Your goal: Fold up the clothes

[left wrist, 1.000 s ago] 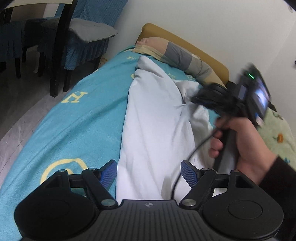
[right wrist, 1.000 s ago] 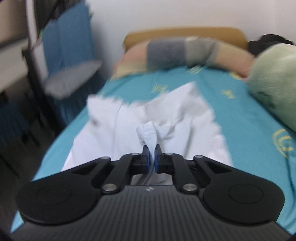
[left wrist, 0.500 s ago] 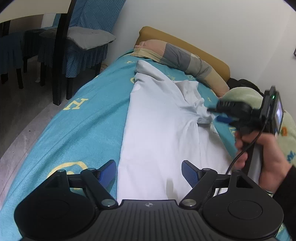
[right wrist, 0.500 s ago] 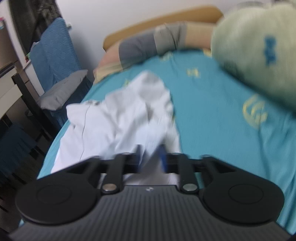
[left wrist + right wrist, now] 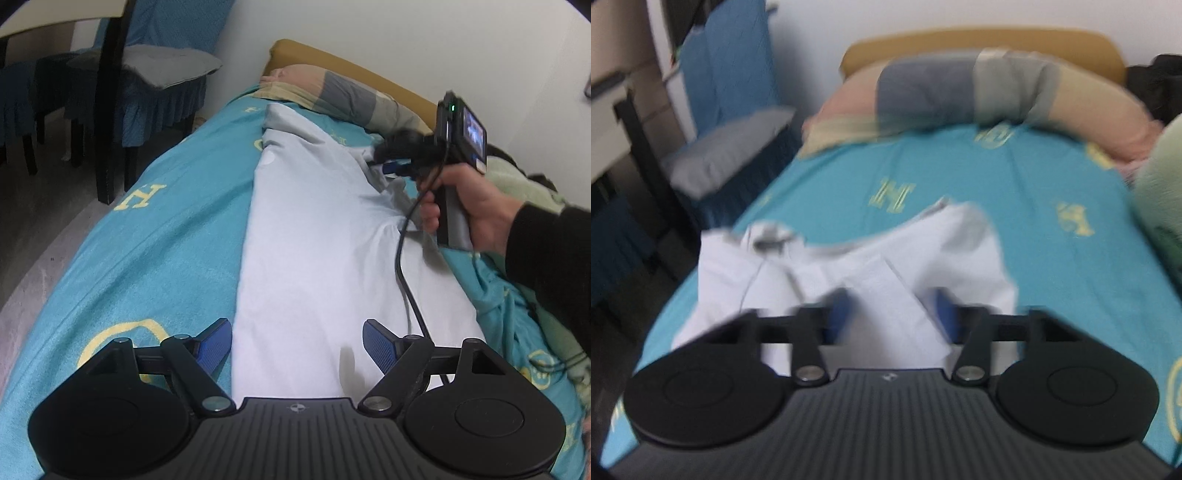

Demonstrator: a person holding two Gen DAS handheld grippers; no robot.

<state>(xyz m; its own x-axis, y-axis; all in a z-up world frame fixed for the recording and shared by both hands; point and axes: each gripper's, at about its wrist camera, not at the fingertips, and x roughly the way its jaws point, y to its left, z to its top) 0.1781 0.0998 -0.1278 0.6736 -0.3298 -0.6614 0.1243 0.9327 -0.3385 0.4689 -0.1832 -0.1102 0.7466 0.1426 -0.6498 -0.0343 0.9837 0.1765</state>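
A white garment (image 5: 317, 236) lies lengthwise on the teal bed sheet (image 5: 147, 240), its left side folded to a straight edge. My left gripper (image 5: 297, 343) is open and empty, hovering over the garment's near end. My right gripper (image 5: 891, 314) is open, its blue pads on either side of a rumpled fold of the garment (image 5: 871, 273) without pinching it. In the left wrist view the right gripper (image 5: 388, 162) is held by a hand above the garment's far right part.
A striped pillow (image 5: 343, 96) and tan headboard (image 5: 369, 77) lie at the bed's far end. A pale green blanket (image 5: 524, 192) is heaped on the right. Blue-covered chairs (image 5: 147, 81) stand to the left on the floor.
My right gripper was shut on a bunch of the white garment; it has opened and let go, then moved farther up the bed. My left gripper has stayed open and almost still.
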